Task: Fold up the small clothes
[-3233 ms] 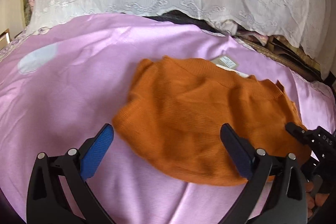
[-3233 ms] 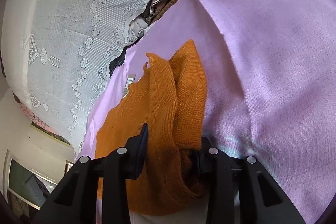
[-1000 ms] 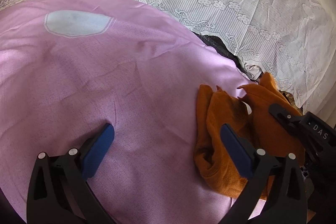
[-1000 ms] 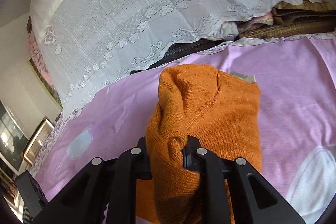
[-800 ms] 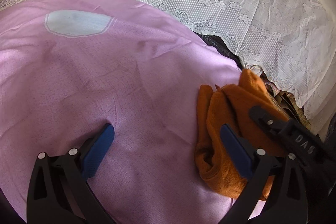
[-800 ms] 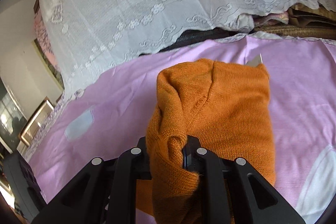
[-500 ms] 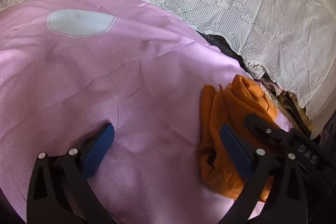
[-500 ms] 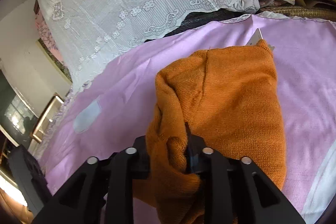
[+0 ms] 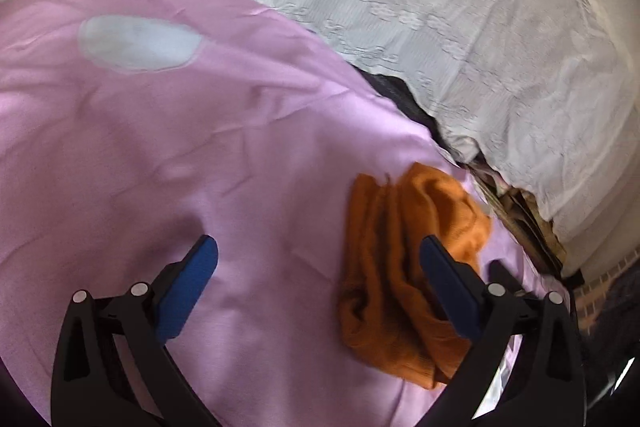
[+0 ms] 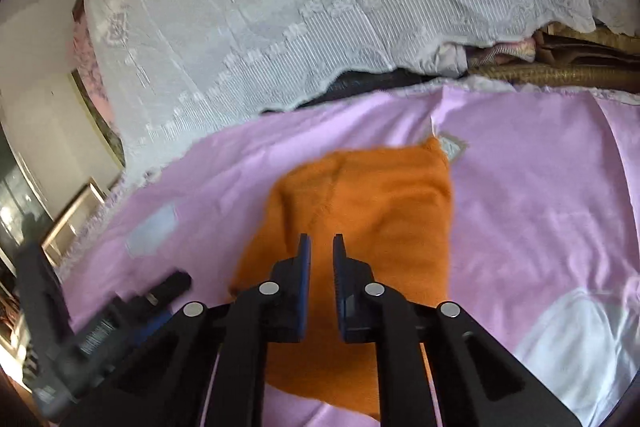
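So the fold looks basically laid down and we're at the let-go/tidy-up bit, I reckon; the right gripper [image 10: 319, 247] hangs just above the orange knit top [image 10: 372, 203] with its jaws only a narrow slot apart and nothing pinched between them; the knit lies flat directly under and ahead of its tips, folded into a rough rectangle, with a small pale tag [image 10: 452, 147] poking out at the far right corner.

The left gripper [image 9: 318, 259] is spread wide and holds nothing; bare purple sheet [image 9: 160, 147] sits between its fingers, and the top [image 9: 404, 251] is bunched up off to its right, partly behind the right-hand blue pad [image 9: 448, 291]; from this side the near edge looks lumpy and layered rather than crisp.

Next move, my guess: either press those layers flat or grab the near edge for one more fold, and that needs a low approach so the pads catch all the layers and don't drag the sheet along too.

Count, near to far: two grippers; one orange top; one tag; one purple sheet; one white lace cover [image 10: 320, 7] across the back.
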